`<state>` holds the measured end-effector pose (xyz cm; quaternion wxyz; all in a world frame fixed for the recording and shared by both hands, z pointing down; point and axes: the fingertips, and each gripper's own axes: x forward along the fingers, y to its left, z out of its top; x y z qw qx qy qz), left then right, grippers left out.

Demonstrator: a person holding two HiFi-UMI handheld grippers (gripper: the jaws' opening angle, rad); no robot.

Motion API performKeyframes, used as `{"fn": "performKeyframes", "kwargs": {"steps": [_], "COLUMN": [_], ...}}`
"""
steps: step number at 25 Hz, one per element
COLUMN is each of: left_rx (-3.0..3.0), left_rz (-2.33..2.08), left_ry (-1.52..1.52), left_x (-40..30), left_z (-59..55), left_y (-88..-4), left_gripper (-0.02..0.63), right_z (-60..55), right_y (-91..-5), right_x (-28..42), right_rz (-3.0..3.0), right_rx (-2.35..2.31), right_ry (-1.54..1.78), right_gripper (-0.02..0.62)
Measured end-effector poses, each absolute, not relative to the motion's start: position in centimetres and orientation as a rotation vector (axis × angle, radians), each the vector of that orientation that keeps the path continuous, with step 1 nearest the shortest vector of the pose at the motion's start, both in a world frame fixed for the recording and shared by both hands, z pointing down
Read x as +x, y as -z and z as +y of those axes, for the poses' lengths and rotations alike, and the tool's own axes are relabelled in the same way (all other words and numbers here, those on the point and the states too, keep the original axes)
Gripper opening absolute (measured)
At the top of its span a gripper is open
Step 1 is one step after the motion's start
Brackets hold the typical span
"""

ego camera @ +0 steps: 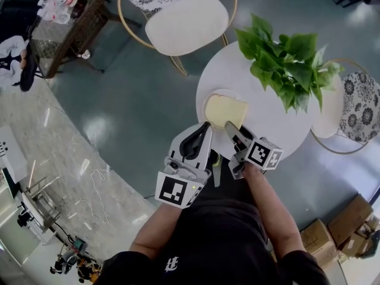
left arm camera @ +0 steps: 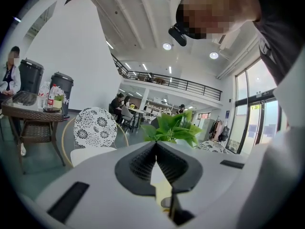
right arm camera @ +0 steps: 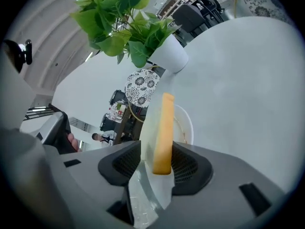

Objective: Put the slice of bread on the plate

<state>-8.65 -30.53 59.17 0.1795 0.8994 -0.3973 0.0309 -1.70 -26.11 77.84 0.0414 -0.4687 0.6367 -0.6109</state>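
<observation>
The slice of bread (ego camera: 225,110), pale with a tan crust, lies over the white plate (ego camera: 206,103) at the near left of the round white table (ego camera: 267,126). My right gripper (ego camera: 230,128) reaches its near edge. In the right gripper view the bread (right arm camera: 163,128) stands edge-on between the jaws of the right gripper (right arm camera: 158,152), which stand a little apart from it, with the plate (right arm camera: 187,124) just beyond. My left gripper (ego camera: 205,130) hovers beside the table's near edge with its jaws together and nothing in them; the left gripper view shows this gripper (left arm camera: 156,149) with its pads meeting at the tip.
A potted green plant (ego camera: 285,58) stands on the table behind the plate. A cushioned chair (ego camera: 187,16) sits at the table's far side and a patterned one (ego camera: 359,103) to the right. Cardboard boxes (ego camera: 344,230) lie on the floor at the lower right.
</observation>
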Motion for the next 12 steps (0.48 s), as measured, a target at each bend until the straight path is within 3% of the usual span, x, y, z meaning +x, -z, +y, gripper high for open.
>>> {"fn": "performKeyframes", "kwargs": {"steps": [4, 7, 12], "left_rx": [2.541, 2.536, 2.529], "left_rz": [-1.130, -1.136, -1.143], "left_ry": [-0.089, -0.095, -0.087], "left_x": [-8.9, -9.2, -9.1], "left_z": [-30.6, -30.8, -30.9], "left_y": [-59.2, -59.2, -58.6], "left_gripper": [0.008, 0.008, 0.008], "right_z": [-25.7, -25.5, -24.8], "right_y": [-78.7, -79.1, -79.3], "right_x": [-1.8, -1.8, -1.4], "right_rz": [2.045, 2.157, 2.313], "right_rx": [-1.556, -1.669, -1.796], "right_ry": [1.896, 1.897, 1.878], "right_gripper": [0.229, 0.232, 0.293]}}
